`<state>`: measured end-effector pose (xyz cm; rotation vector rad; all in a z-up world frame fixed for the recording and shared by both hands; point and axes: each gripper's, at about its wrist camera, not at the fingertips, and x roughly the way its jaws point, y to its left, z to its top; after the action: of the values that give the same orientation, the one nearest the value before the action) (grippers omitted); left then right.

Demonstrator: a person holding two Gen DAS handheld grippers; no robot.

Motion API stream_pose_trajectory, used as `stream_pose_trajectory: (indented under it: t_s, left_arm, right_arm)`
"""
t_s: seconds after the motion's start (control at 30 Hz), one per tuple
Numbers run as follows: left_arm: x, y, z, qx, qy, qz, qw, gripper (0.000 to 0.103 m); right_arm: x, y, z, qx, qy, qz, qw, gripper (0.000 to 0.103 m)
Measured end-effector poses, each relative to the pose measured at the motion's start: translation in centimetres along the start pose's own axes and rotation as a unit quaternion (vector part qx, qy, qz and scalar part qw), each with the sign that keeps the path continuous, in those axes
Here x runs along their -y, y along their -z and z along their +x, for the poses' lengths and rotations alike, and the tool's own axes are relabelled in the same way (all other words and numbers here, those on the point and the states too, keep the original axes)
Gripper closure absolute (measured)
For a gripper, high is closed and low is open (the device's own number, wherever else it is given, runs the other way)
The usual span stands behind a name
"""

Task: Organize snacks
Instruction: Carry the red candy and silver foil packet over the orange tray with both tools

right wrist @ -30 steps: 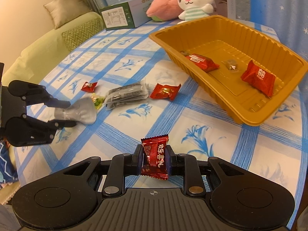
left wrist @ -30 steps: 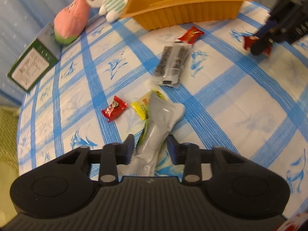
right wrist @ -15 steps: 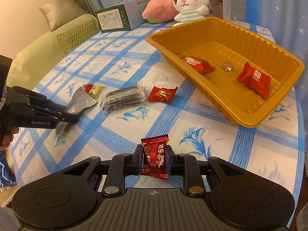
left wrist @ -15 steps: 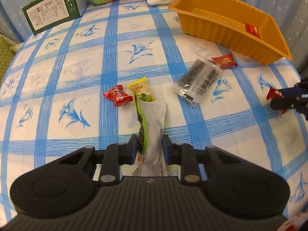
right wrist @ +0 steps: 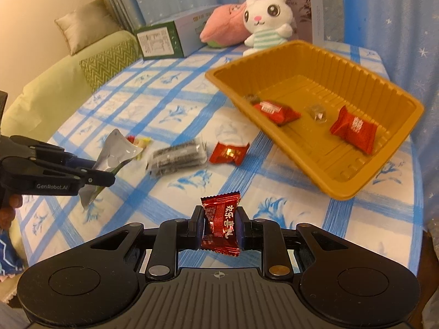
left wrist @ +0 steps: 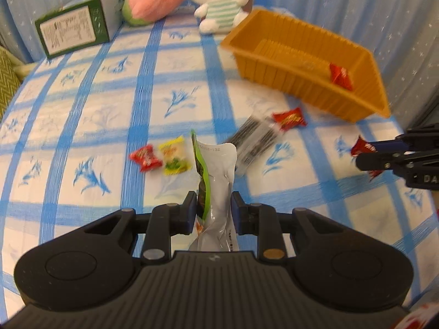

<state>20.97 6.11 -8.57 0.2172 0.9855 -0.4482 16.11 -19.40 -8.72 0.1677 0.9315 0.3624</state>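
Two grippers carry snacks toward the far-right ribbed orange plastic tray (right wrist: pixel 395 164): left gripper (left wrist: pixel 214 208) clamps a silver-and-green foil pouch (left wrist: pixel 218 175), right gripper (right wrist: pixel 221 226) pinches a red wrapped candy (right wrist: pixel 222 219), both lifted above the blue-checked tablecloth (left wrist: pixel 96 115).

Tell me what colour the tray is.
The tray is orange-yellow, clearest in the right wrist view.

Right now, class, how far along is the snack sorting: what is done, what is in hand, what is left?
Done: the orange tray holds two red packets and a small clear-wrapped sweet.

In hand: the left gripper clamps a silver pouch; the right gripper clamps a red candy.

Left on the tablecloth: a dark clear pack, another red candy, a yellow candy and a small red candy.
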Motion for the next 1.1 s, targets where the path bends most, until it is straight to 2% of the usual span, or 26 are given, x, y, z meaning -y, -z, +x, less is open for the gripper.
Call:
stream_pose_trajectory:
  t_s: [0.23, 0.47, 0.9, 1.1]
  left_arm:
    - [2.7, -3.4, -2.0, 0.043, 0.01, 0.012, 0.999, 0.079]
    - [5.1, -7.5, -2.2, 0.074, 0.024, 0.014, 0.9969, 0.079]
    - [9.7, -15.3, 0.3, 0.099, 0.041, 0.029, 0.9939, 0.079]
    - [10.9, -18.2, 2.4, 0.098, 0.035, 0.036, 0.9939, 0.079]
  right_arm:
    - [0.8, -2.0, -2.0, 0.03, 0.006, 0.014, 0.999, 0.079]
    - [2.5, -4.0, -3.6, 0.062, 0.016, 0.026, 0.998, 0.079]
    - [6.8, -8.5, -3.0, 0.096, 0.046, 0.046, 0.993, 0.079]
    - [8.7, -10.6, -1.9, 0.105, 0.058, 0.046, 0.992, 0.079]
